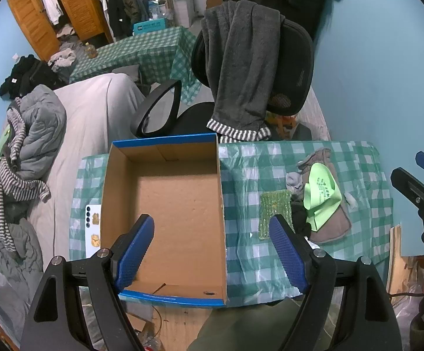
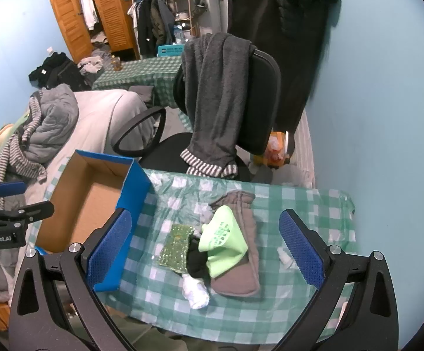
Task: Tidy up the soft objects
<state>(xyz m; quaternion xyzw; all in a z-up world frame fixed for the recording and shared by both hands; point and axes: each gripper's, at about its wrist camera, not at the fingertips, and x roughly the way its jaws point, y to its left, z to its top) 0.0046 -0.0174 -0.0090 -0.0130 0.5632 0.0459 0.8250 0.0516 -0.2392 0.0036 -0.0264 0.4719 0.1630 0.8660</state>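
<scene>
The desk (image 2: pixel 270 316) wears a green-and-white checked cloth under clear plastic. On its left stands an open cardboard box (image 1: pixel 179 204) with blue outer walls. To the right lies a heap: a grey-brown mitt (image 2: pixel 241 280), a light green cloth (image 2: pixel 226 248), a sparkly green pad (image 2: pixel 176 245), black fabric (image 2: pixel 197 260), and a white sock (image 2: pixel 195 292).

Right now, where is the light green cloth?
The light green cloth lies on the checked table, atop the brown mitt, right of the cardboard box.
</scene>
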